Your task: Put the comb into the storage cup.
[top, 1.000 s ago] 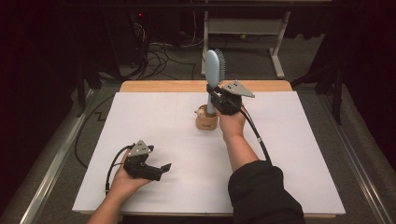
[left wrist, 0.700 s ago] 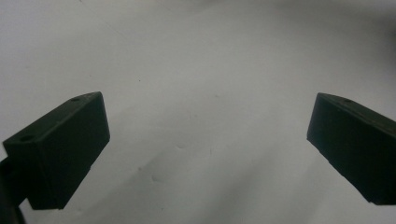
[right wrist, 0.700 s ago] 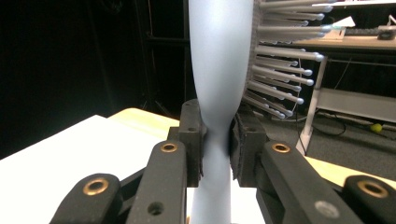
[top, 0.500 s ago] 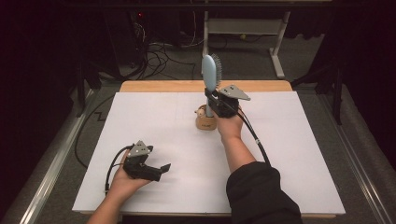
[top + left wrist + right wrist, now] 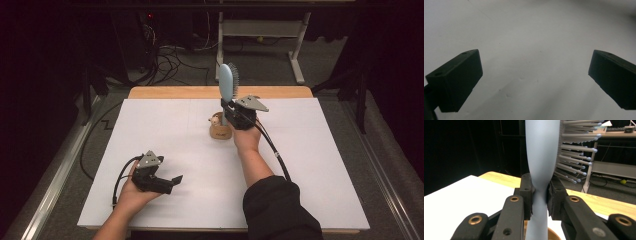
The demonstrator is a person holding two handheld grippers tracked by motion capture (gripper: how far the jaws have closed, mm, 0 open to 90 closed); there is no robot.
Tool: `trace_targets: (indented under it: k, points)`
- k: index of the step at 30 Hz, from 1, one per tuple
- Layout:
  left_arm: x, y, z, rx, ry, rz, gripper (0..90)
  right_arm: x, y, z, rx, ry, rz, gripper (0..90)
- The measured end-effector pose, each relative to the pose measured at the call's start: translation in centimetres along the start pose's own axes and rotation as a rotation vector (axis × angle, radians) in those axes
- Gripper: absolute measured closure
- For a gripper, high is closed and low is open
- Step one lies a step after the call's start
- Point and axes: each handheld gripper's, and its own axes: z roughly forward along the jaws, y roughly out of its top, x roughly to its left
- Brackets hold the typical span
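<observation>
A pale blue hairbrush (image 5: 227, 82) stands upright, bristles facing right, with my right gripper (image 5: 231, 111) shut on its narrow handle. In the right gripper view both black pads pinch the handle of the hairbrush (image 5: 541, 165) at my right gripper (image 5: 539, 197), and the bristles fan out to the right. Just below and left of it on the table stands a small wooden holder (image 5: 219, 128) with a little figure on it. My left gripper (image 5: 175, 181) rests low over the white table near the front left, open with nothing in it. Only bare white surface lies between the fingers of my left gripper (image 5: 534, 75).
The white sheet (image 5: 320, 170) covers the table, with a wooden edge (image 5: 170, 92) at the back. A black cable (image 5: 272, 147) trails from the right gripper along the forearm. Beyond the table are floor cables (image 5: 175, 55) and a metal stand (image 5: 300, 50).
The right hand has shifted the upright hairbrush slightly left and nearer the wooden holder. The left hand has stayed put.
</observation>
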Motion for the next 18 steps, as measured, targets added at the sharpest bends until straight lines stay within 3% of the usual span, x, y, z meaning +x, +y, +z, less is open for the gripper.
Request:
trace_targets:
  k: [18]
  points:
    - [0.0,0.0,0.1,0.001,-0.001,-0.002,0.0,-0.2,-1.7,0.0,0.009,-0.017,0.039,77.9]
